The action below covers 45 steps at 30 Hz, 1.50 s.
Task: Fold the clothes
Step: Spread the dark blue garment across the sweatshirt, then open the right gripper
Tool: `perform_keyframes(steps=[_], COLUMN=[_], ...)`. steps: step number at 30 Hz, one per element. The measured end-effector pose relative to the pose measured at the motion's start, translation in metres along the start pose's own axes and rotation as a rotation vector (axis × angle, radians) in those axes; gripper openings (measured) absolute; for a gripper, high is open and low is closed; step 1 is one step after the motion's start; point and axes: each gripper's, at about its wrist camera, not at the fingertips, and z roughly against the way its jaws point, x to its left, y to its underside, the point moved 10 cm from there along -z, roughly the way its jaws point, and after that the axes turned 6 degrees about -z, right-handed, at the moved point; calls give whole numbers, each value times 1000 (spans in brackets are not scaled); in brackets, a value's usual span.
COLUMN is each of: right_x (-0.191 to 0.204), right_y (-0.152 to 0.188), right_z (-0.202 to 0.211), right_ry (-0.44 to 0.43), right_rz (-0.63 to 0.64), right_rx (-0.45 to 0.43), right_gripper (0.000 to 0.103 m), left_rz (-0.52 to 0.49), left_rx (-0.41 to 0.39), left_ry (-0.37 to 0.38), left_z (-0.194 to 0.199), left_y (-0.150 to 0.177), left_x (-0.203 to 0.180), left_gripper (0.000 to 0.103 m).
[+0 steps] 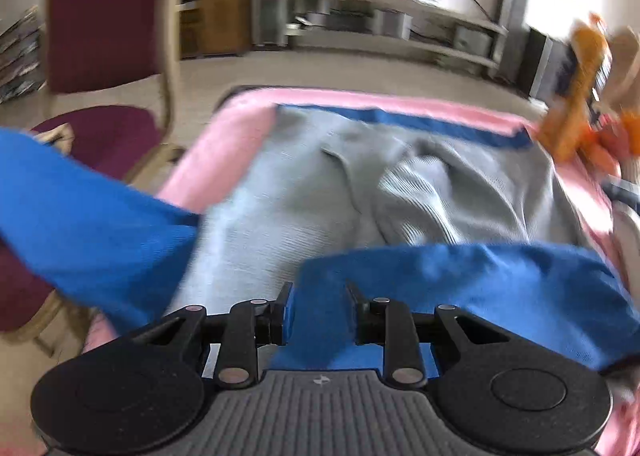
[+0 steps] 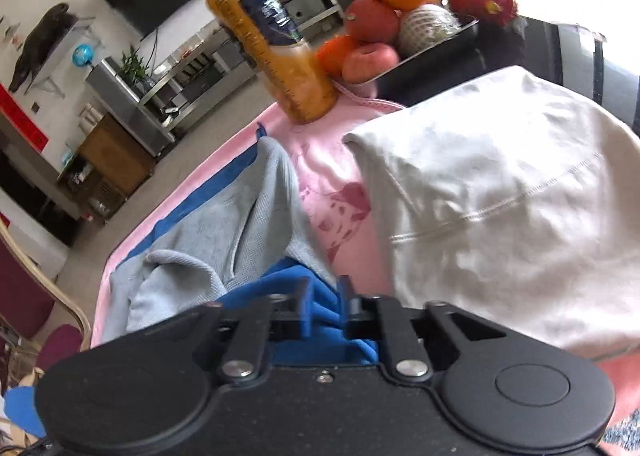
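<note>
- Pink cloth [image 1: 224,159] is spread over the table as the work surface, with a maroon chair [image 1: 104,15] standing beyond its left edge and shelving seen along the far wall
- On the pink cloth a grey and blue garment [image 1: 304,191] is laid out, grey ribbed fabric uppermost, a blue strip showing along its far edge and blue cloth bunched along the near edge
- The left gripper [image 1: 318,298] is seen with its jaws parted by a clear gap; blue fabric lies between and under the fingertips, and whether it is gripped cannot be told
- The right gripper [image 2: 324,292] is seen with its jaws drawn closer together, a fold of the blue fabric pinched between them
- Just beside the right gripper, on its right, a white garment [image 2: 500,195] is heaped, touching the pink cloth
- At the far end of the table an orange juice bottle [image 2: 268,43] is stood upright, and beside it a dark tray of fruit [image 2: 404,23] is placed, holding oranges, apples, a melon and a dragon fruit
</note>
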Motion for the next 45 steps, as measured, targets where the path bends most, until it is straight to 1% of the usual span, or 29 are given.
perform_keyframes(steps=[2, 3, 4, 5, 6, 7, 8, 10, 11, 13, 14, 17, 19, 22, 25, 27, 28, 29, 31, 32, 33, 35, 36, 39, 40, 42, 43, 44, 45], right_x=[7, 7, 2, -4, -13, -22, -29, -38, -41, -44, -43, -35, -23, 5, 34, 48, 52, 55, 56, 54, 49, 34, 25, -1, -6, -9, -9, -8, -5], right_y=[13, 21, 29, 34, 35, 37, 36, 25, 21, 18, 18, 12, 8, 3, 0, 0, 1, 4, 14, 18, 21, 24, 21, 6, 1, -8, -12, -16, -18], right_z=[-16, -25, -34, -41, -44, -48, -48, -39, -35, -29, -25, -12, -10, -18, -32, -45, -54, -63, -81, -90, -97, -113, -117, -115, -111, -97, -84, -70, -58], right_ry=[-52, -55, -33, -6, 27, 61, 88, 125, 132, 109, 88, 19, -20, -74, -144, -188, -210, -235, -267, -269, -248, -167, -135, -117, -107, -83, -53, -26, -29], right_rz=[-9, -21, -39, -61, -88, -115, -133, -141, -149, -178, -187, -176, -131, -48, -2, 0, -18, -39, -106, -138, -159, -192, -214, -350, -365, -349, -310, -265, -241], right_rx=[107, 168, 226, 267, 282, 298, 292, 216, 188, 162, 150, 98, 77, 84, 100, 139, 171, 206, 287, 320, 338, 354, 339, 239, 205, 134, 77, 25, 2], right_gripper=[13, 13, 13, 13, 4, 0, 0, 0, 0, 1, 2, 10, 11, 11, 11, 11, 11, 11, 11, 11, 11, 11, 1, 0, 0, 1, 4, 5, 10], left_rz=[-14, -17, -10, 0, 5, 2, -2, -23, -25, -16, -1, 62, 103, 166, 99, 59, 52, 49, 78, 105, 121, 125, 123, 117, 112, 108, 118, 132, 145], left_rx=[18, 37, 69, 107, 107, 103, 106, 99, 94, 85, 79, 58, 44, 23, 35, 54, 64, 74, 116, 114, 107, 102, 99, 90, 89, 95, 98, 100, 102], left_ry=[14, 6, -6, -19, -28, -31, -32, -56, -85, -158, -156, -93, -50, 13, 107, 152, 150, 142, 148, 156, 158, 150, 145, 130, 122, 70, 53, 42, 32], left_z=[-12, -18, -26, -34, -37, -37, -37, -35, -32, -23, -20, -11, -4, 6, -6, -22, -31, -42, -64, -69, -70, -71, -71, -71, -70, -65, -59, -52, -44], left_y=[8, 13, 19, 25, 28, 27, 27, 27, 27, 26, 23, 14, 7, -3, -12, -14, -14, -13, -8, -7, -7, -7, -7, -6, -7, -5, -3, -1, 2], left_x=[-2, 1, 6, 11, 16, 18, 18, 19, 24, 37, 40, 45, 48, 53, 24, 6, 4, 4, 9, 12, 15, 17, 18, 20, 21, 30, 36, 42, 48], left_gripper=[19, 19, 18, 22, 25, 27, 28, 30, 26, 13, 15, 15, 15, 17, 21, 23, 25, 24, 24, 26, 26, 25, 25, 24, 22, 20, 18, 18, 18])
